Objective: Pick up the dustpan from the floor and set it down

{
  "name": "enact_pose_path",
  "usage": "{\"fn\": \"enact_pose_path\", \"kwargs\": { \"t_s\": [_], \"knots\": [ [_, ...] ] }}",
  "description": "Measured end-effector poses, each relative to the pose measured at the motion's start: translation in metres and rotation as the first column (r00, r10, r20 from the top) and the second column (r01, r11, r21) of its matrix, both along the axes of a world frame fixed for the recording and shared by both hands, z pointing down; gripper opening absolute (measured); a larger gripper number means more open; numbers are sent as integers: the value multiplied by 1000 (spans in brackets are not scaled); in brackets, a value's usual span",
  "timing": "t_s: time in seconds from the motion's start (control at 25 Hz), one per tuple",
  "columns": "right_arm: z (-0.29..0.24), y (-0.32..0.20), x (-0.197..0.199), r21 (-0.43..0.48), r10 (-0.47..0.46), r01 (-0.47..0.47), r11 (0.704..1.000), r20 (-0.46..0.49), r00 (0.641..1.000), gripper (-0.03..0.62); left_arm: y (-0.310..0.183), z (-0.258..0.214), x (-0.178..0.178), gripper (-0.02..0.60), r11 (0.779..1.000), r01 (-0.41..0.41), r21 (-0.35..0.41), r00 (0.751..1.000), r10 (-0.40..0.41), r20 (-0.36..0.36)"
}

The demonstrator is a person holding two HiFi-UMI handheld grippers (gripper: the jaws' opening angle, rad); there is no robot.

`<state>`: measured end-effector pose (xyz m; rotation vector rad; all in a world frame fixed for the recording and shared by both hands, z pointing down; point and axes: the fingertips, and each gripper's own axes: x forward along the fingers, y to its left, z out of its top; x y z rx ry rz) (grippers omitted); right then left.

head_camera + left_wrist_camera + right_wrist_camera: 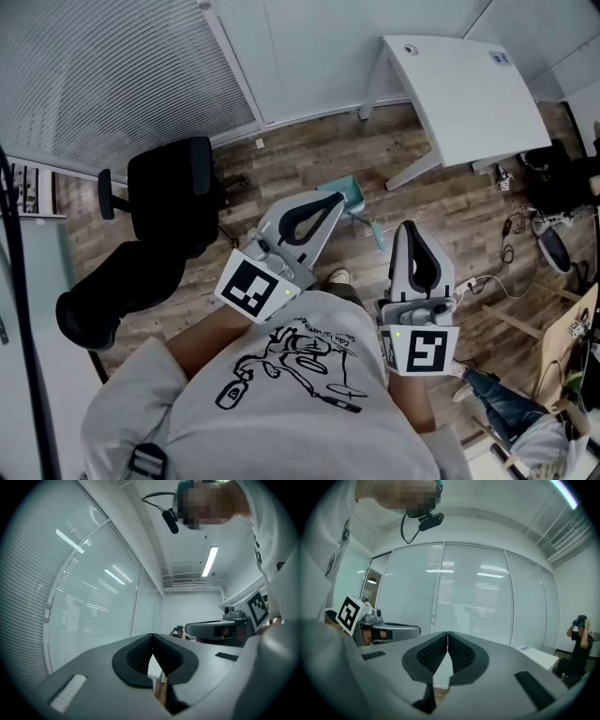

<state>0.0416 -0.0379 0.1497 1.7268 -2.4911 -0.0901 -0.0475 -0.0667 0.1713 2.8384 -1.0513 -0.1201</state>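
Both the left gripper (335, 201) and the right gripper (411, 227) are hanging clenched and empty. The dustpan (352, 191) is lying on the floor just ahead, so the pickup is probably only beginning, calling for stooping and opening.

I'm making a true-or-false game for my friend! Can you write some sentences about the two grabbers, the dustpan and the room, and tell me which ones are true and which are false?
1. The left gripper has its fingers shut with nothing between them. True.
2. The right gripper is holding the dustpan. False: its fingers are shut on nothing, and the teal dustpan lies on the wooden floor.
3. A white table stands on that floor. True.
4. The office chair is red. False: the office chair is black.
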Motion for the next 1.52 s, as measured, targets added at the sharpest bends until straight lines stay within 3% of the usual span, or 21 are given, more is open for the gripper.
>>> {"fn": "enact_pose_path", "kwargs": {
  "t_s": [0.16,0.48,0.84,1.2,1.32,1.52],
  "knots": [
    [-4,1,20,1,-15,15,1000,-1,1000,5,0,-5,14,-5,1000,17,14,1000,-17,1],
    [12,-1,36,-27,-22,22,999,-4,1000,5,3,15,35,-5,999,8,-32,1000,-8,14],
    [81,-8,46,-159,-51,49,986,-14,999,6,-4,71,52,-5,996,-37,-82,997,43,70],
    [176,-2,49,-344,-53,51,938,4,999,8,0,148,68,-5,979,-79,-188,988,102,115],
    [207,-4,53,-375,-62,53,926,-10,998,72,-3,172,73,-6,976,-89,-200,986,114,121],
    [263,-6,64,-448,-63,46,893,-23,998,83,-7,222,78,-5,965,-85,-247,982,123,143]
  ]
}}
